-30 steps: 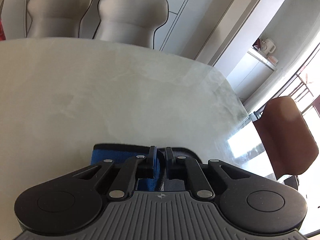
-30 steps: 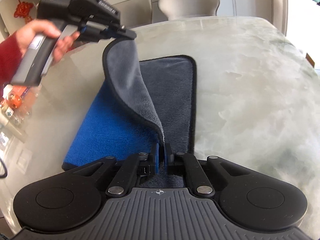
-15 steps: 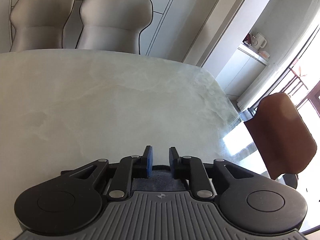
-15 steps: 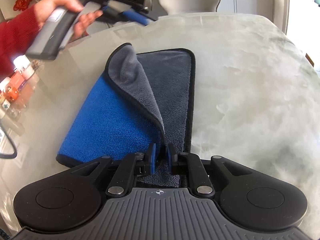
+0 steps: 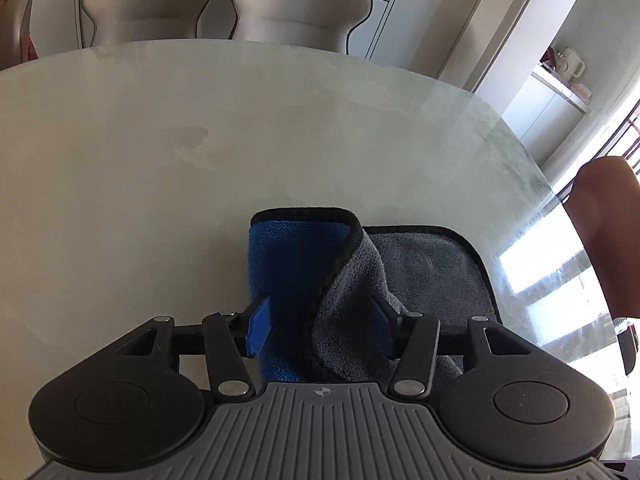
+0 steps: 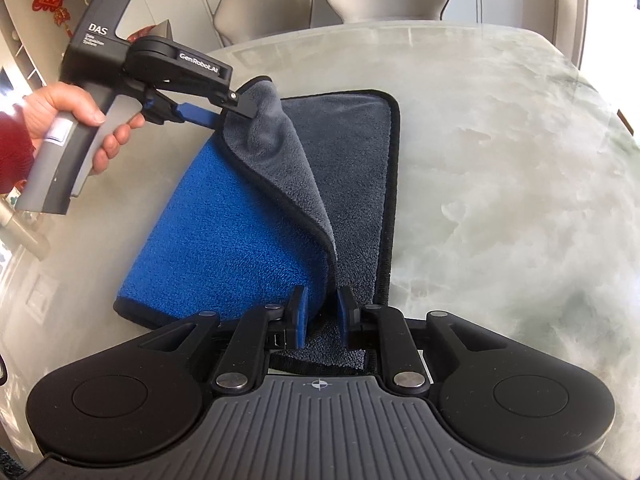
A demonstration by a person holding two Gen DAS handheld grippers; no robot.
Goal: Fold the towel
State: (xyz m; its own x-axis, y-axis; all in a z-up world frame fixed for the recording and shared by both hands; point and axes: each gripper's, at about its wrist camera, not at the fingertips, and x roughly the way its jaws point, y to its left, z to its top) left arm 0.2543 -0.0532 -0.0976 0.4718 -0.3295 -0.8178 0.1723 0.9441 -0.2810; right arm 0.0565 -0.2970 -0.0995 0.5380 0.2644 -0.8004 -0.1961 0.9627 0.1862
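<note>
A towel, blue on one side and grey on the other with a black hem, lies on the marble table (image 6: 500, 184). Its blue flap (image 6: 232, 240) is folded partway over the grey side (image 6: 356, 160). My left gripper (image 5: 318, 328) is open, its jaws wide on either side of the raised towel corner (image 5: 344, 280); in the right wrist view it (image 6: 236, 108) sits at the far corner. My right gripper (image 6: 320, 316) is open, its jaws astride the near edge of the flap.
Two beige chairs (image 5: 296, 4) stand behind the table's far edge. A brown chair (image 5: 608, 236) stands at the right. Shelves with small items (image 6: 24, 80) lie to the left. The table edge curves on the right (image 5: 532, 160).
Both grippers have opened. The left gripper let go of the far corner, which dropped lower, then came back to it with jaws wide. The right gripper's jaws spread around the near edge.
</note>
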